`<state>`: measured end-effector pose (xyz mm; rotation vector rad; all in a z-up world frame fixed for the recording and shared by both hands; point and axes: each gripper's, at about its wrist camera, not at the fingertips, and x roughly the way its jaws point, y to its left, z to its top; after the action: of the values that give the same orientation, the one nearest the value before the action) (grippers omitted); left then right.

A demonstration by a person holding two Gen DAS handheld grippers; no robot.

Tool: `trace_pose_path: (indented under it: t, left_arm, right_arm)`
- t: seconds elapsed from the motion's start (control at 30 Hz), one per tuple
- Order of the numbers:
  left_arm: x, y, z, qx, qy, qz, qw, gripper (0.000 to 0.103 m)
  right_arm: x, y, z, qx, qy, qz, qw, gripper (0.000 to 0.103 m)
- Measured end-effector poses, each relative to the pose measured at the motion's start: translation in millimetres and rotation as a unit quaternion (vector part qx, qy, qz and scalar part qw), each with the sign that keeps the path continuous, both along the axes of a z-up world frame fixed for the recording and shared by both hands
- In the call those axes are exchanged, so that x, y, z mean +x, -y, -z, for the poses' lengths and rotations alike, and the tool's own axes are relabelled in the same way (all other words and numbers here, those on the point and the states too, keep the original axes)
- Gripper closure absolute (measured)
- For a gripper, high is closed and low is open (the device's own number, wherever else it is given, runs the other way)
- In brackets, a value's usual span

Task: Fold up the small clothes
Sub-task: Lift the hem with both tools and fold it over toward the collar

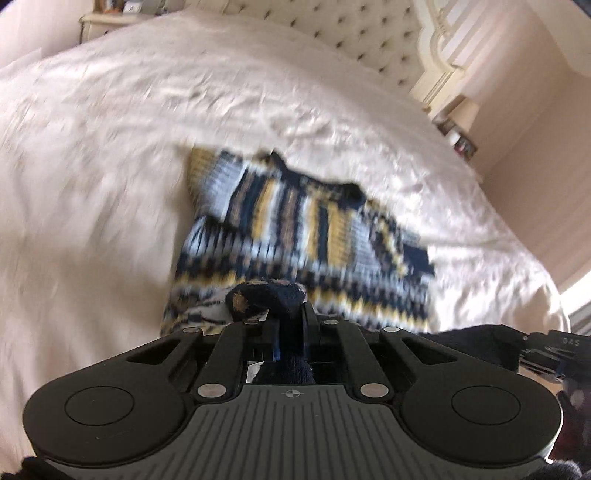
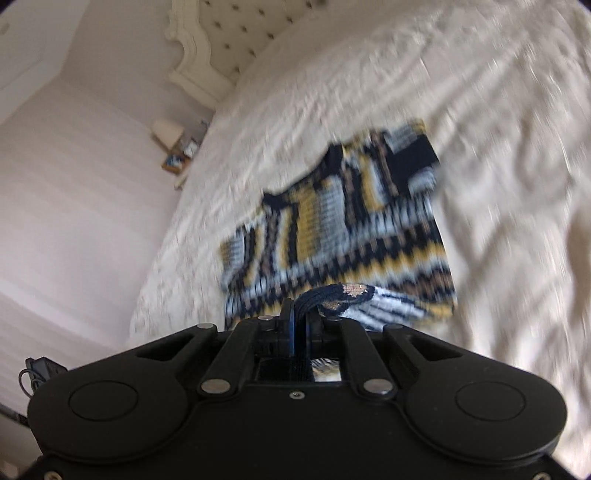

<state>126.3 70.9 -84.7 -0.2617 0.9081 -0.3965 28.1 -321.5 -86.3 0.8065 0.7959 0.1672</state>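
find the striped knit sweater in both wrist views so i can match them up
Left wrist: the striped knit sweater lies centre frame on the white bedspread, its near hem pinched by the left gripper.
Right wrist: the sweater sits centre-right, its near hem pinched by the right gripper.
Shared landmark: the tufted headboard, top centre-right in the left view, top centre-left in the right.

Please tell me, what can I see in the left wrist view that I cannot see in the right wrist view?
Only the left wrist view shows the right claw at its right edge and a pale nightstand at the far left.

Only the right wrist view shows a small wooden stand by the wall and a black cable low on the left.

Both show the patterned sweater on the white bed, the tufted headboard, and their own claw shut on the sweater's near hem, as the left claw is.
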Motion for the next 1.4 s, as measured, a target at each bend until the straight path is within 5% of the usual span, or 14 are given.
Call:
trace_pose_path:
  t: [0.2, 0.47, 0.7, 0.9, 1.03, 1.1, 1.17, 1.27, 1.4]
  left_arm:
    - [57, 13, -19, -0.006, 0.03, 0.025, 0.9992, 0.093]
    - [139, 32, -10, -0.014, 0.013, 0.03, 0.9994, 0.093]
    - [188, 41, 17, 0.008, -0.028, 0.022, 0.9993, 0.093]
    - [218, 37, 41, 0.004, -0.059, 0.009, 0.9982, 0.086]
    - [236, 29, 46, -0.001, -0.046, -0.004, 0.9989, 0.064]
    - [246, 27, 45, -0.006, -0.041, -0.014, 0.999, 0.064]
    - [257, 23, 44, -0.006, -0.04, -0.027, 0.9988, 0.061]
    - [269, 19, 41, 0.001, -0.034, -0.034, 0.9988, 0.059]
    - [274, 17, 35, 0.018, -0.022, -0.032, 0.9991, 0.059]
  right_arm:
    - [56, 11, -16, -0.023, 0.021, 0.022, 0.999, 0.091]
    - [133, 25, -10, -0.026, 0.019, 0.06, 0.998, 0.091]
    - [190, 26, 20, -0.041, -0.025, 0.066, 0.997, 0.09]
    - [221, 27, 46, -0.048, -0.068, 0.078, 0.993, 0.083]
    - [238, 32, 56, -0.049, -0.078, 0.085, 0.992, 0.082]
    - [247, 34, 62, -0.05, -0.084, 0.087, 0.991, 0.081]
    - [255, 36, 67, -0.052, -0.089, 0.092, 0.99, 0.076]
    - [262, 38, 71, -0.054, -0.082, 0.104, 0.99, 0.055]
    - [269, 44, 67, -0.057, -0.064, 0.119, 0.989, 0.052]
